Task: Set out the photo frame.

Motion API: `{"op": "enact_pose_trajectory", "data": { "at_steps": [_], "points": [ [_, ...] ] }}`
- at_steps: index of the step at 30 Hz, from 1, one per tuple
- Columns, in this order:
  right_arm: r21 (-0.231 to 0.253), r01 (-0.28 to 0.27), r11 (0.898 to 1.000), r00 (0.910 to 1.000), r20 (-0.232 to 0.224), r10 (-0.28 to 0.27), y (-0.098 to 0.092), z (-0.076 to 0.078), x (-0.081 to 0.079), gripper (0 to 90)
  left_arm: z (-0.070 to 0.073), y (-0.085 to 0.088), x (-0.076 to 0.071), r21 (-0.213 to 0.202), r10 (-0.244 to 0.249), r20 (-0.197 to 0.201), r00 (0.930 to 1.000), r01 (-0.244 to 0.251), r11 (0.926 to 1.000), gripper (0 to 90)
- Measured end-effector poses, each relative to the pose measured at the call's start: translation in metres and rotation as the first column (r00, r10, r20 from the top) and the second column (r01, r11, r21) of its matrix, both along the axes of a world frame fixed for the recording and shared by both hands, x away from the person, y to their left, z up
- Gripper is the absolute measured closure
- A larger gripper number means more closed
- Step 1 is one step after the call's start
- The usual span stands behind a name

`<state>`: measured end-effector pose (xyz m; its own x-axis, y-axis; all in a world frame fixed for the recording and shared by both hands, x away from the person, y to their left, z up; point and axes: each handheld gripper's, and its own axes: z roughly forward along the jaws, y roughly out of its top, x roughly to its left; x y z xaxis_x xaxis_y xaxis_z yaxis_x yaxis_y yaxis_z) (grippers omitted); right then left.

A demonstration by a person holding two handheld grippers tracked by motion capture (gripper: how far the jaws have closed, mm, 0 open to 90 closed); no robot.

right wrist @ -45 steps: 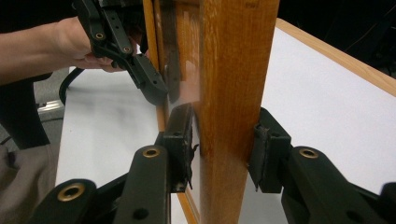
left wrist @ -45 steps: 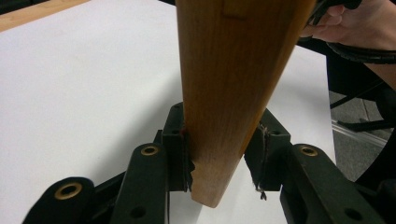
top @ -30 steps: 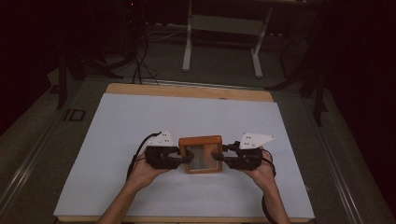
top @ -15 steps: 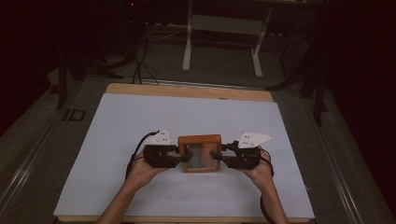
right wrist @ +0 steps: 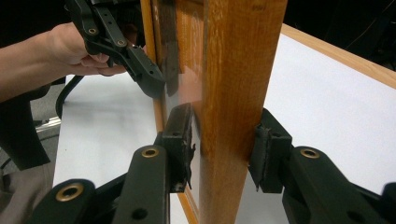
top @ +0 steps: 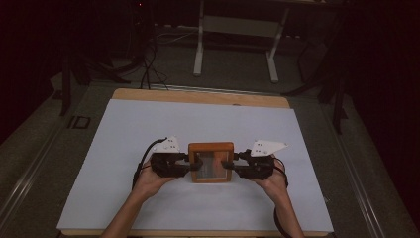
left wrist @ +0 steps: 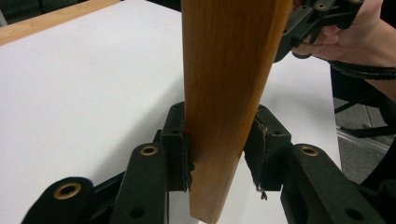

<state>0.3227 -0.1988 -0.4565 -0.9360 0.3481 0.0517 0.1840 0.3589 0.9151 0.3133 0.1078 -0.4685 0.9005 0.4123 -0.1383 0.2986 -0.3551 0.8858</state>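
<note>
A small wooden picture frame (top: 211, 162) with a glass pane is held between my two grippers over the white sheet (top: 148, 129), near the table's front. My left gripper (top: 190, 165) is shut on the frame's left side, and in the left gripper view its pads (left wrist: 180, 149) squeeze the wooden edge (left wrist: 224, 93). My right gripper (top: 229, 165) is shut on the frame's right side. In the right gripper view one pad (right wrist: 266, 149) lies against the wood (right wrist: 233, 93) and the other sits on the pane side. Each gripper view also shows the opposite hand and gripper beyond the frame.
The white sheet covers a wooden table whose bare back edge (top: 198, 96) shows. Behind the table stand a white metal stand (top: 200, 49) and dark cables (top: 148, 69) on the floor. Black cables trail from both grippers along the person's wrists.
</note>
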Motion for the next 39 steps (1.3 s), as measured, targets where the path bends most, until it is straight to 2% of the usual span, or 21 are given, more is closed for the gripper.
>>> {"op": "enact_pose_trajectory", "data": {
  "at_steps": [13,28,39],
  "points": [
    [0.009,0.010,1.000,0.9998,-0.018,-0.010,0.002,-0.004,0.004,62.9,-0.001,0.002,0.003,-0.005,0.012,-0.004,0.9999,-0.012,0.9999,63.3],
    [0.019,0.039,0.999,0.9985,-0.038,-0.039,0.006,-0.010,0.010,62.0,-0.004,0.003,0.007,-0.010,0.061,-0.007,0.9981,-0.061,0.9981,61.6],
    [0.018,0.060,0.998,0.9951,-0.079,-0.059,0.010,-0.021,0.018,61.1,-0.012,0.004,0.013,0.000,0.094,-0.029,0.9952,-0.094,0.9956,60.4]
  ]
}}
